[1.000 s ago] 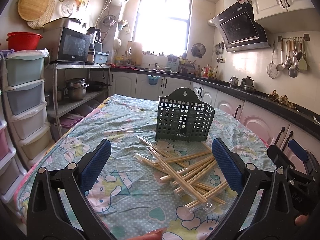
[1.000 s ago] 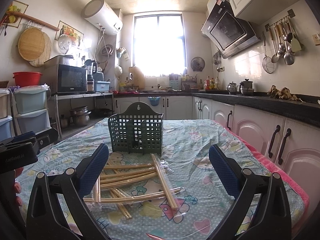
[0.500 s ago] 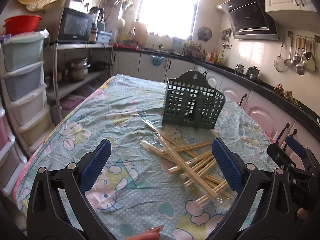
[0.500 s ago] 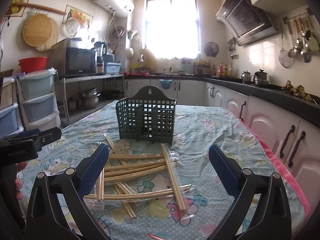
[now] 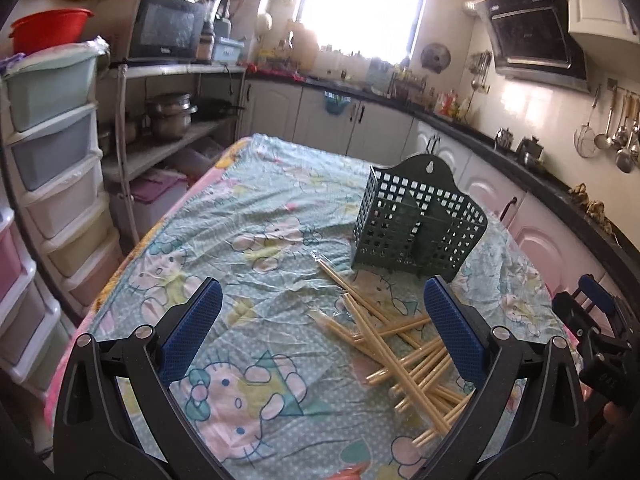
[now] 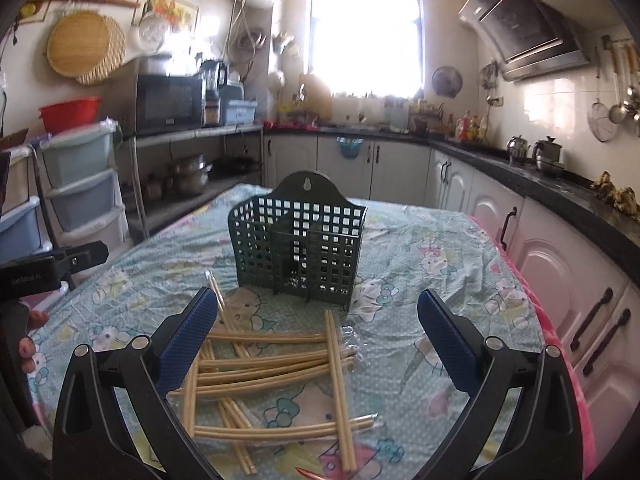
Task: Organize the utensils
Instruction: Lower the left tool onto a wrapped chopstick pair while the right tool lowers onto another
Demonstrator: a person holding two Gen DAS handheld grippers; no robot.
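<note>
A table (image 5: pixel 208 240) covered in a pale green cartoon-print cloth fills the middle of a kitchen. Everything below is placed relative to the dark green slotted holder (image 6: pixel 298 248), which stands upright near the table's centre, its hanging tab at the back.

Just in front of the holder lies a loose, crisscrossed pile of bamboo chopsticks (image 6: pixel 272 364), some of them in clear plastic sleeves. The nearest tips come close to the holder's base, but none can be seen standing inside it. By the look of it the sorting has not started: the whole pile is left to be picked up and stood in the holder.

The left gripper (image 5: pixel 320 332) hovers in front of the holder and to its left, above bare cloth at the pile's edge, jaws spread wide and holding nothing. The right gripper (image 6: pixel 316 332) hangs directly in front of the holder, over the pile, also spread wide and empty.

The right wrist view faces the holder squarely and shows its inner divider and the full spread of the pile. The left wrist view sees the holder from an angle, with its right finger covering part of the pile. Each view catches the other gripper at its outer edge.
</note>
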